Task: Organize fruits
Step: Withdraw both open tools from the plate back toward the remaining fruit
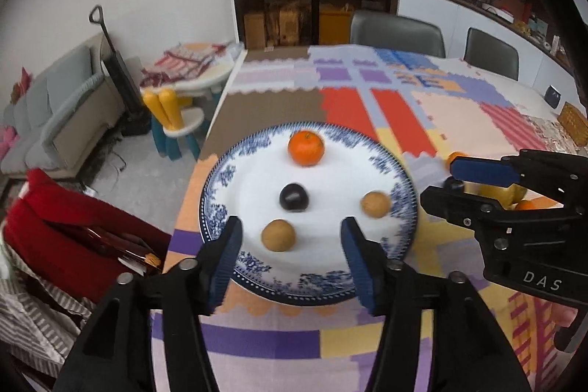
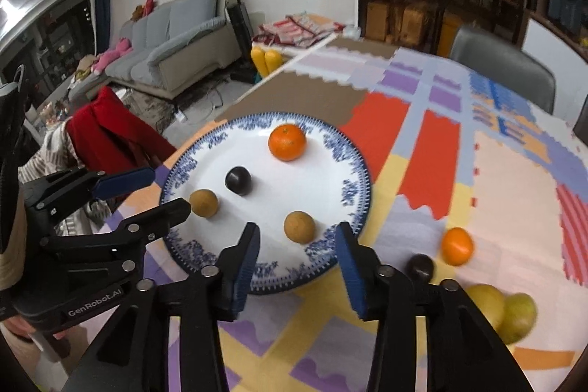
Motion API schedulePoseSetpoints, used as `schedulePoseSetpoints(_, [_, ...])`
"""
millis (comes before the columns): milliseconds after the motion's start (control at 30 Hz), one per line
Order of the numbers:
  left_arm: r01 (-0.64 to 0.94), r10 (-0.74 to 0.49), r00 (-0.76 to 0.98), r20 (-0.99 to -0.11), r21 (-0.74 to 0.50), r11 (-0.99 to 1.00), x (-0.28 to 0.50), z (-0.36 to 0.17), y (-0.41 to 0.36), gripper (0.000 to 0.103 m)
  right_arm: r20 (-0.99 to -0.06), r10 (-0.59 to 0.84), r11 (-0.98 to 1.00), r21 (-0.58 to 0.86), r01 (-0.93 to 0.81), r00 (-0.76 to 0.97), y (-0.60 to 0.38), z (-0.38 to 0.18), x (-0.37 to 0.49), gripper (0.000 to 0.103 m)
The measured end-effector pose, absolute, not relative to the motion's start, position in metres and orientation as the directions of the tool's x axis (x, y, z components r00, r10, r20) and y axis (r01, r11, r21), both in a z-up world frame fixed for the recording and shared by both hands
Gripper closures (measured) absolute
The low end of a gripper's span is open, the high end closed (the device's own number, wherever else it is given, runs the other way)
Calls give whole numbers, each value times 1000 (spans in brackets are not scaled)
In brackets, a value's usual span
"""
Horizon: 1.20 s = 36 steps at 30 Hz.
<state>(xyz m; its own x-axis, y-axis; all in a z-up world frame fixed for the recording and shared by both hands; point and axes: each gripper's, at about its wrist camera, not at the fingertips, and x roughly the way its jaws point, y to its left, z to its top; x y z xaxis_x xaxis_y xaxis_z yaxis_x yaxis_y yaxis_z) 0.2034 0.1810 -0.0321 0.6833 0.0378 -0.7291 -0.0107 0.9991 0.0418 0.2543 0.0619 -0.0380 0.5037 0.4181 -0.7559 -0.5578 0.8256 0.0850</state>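
A blue-and-white plate [image 1: 220, 171] lies on the patchwork tablecloth. It holds an orange [image 1: 305, 148], a dark plum [image 1: 294, 196] and two brown round fruits [image 1: 278, 235] [image 1: 375, 204]. My left gripper [image 1: 292, 230] hangs open over the plate's near side, and the nearer brown fruit shows in the wide gap, untouched. My right gripper [image 2: 297, 237] is open too, its pads on either side of the other brown fruit [image 2: 299, 226] without touching it. Off the plate to the right lie a second orange [image 2: 456, 246], a dark fruit [image 2: 419, 268] and two yellow-green fruits [image 2: 485, 304].
The table's left edge [image 1: 205, 149] runs close to the plate. A chair draped in red cloth [image 1: 62, 237] stands beside it. Two grey chairs [image 1: 397, 32] stand at the far side, and a woven box [image 1: 573, 123] sits at the far right.
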Motion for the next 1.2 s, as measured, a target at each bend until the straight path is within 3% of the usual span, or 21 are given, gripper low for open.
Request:
schedulePoseSetpoints(67, [-10,43,708,-705,52,999,194,-21,173,41,-740,418,829,71,-555,528,54,-29,245,57])
schedulePoseSetpoints(200, [-15,42,746,-664,46,999,178,0,159,31,-694,421,841,57,-538,584,32,-10,223,45])
schedulePoseSetpoints(367, [-5,33,775,-631,46,999,160,16,138,23,-666,402,854,26,-519,628,6,6,202,40])
schedulePoseSetpoints(833, [57,-23,797,-604,36,998,132,27,68,18,-599,358,890,-15,-456,716,-71,26,165,36])
schedulePoseSetpoints(1200, [116,-73,782,-619,30,993,129,7,21,18,-609,349,888,-27,-459,712,-115,14,158,36])
